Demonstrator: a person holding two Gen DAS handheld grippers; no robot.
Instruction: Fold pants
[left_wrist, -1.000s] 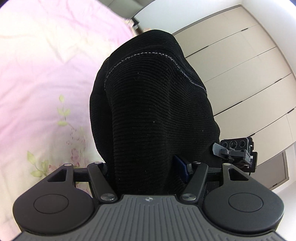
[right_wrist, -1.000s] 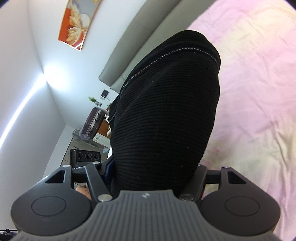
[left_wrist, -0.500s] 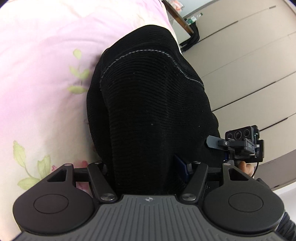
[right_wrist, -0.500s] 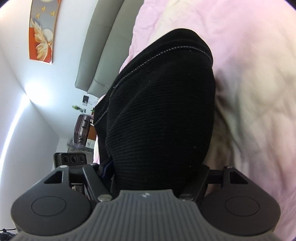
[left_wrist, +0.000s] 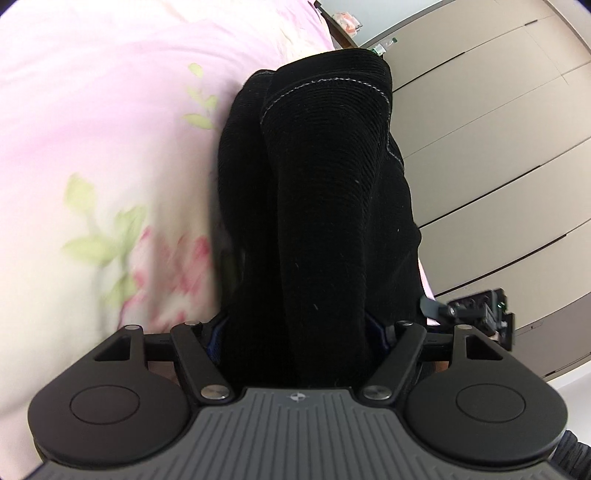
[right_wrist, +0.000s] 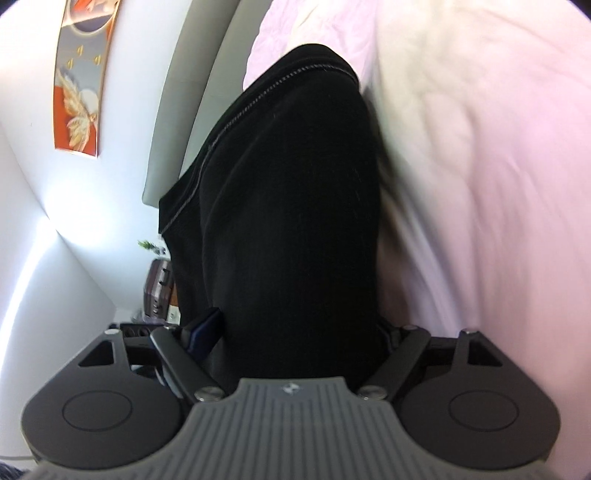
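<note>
1. Black ribbed corduroy-like pants (left_wrist: 325, 206) with pale contrast stitching fill both wrist views; a bunched thick fold sits between each gripper's fingers, low over the bed.
2. Pink floral bedsheet (left_wrist: 92, 147) is much closer than a second ago in both views, now blurred and filling one side of each frame. Judged: both hands have brought the cloth down to the bed.
3. Left gripper (left_wrist: 295, 332): jaws have just been opening, linkage arms sit wider than half a second ago, and cloth is between them. Fingertips are buried in fabric, so whether the pads press on it cannot be told.
4. Right gripper (right_wrist: 295, 339): same story. Jaws have just been opening, and a gap shows between the blue left pad (right_wrist: 203, 328) and the cloth, so the grip looks to be loosening. The right-hand pad is hidden; can't confirm full release.
5. Meaning for the task: looks like the lay-down and release at the end of one fold, with the folded edge set on the bed.
6. Background: beige panelled wardrobe doors (left_wrist: 498, 155) in the left view, grey padded headboard (right_wrist: 177, 110) and orange wall picture (right_wrist: 79, 85) in the right view.
7. The other gripper (left_wrist: 476, 314) is visible at the right edge of the left view, just beside the cloth.
</note>
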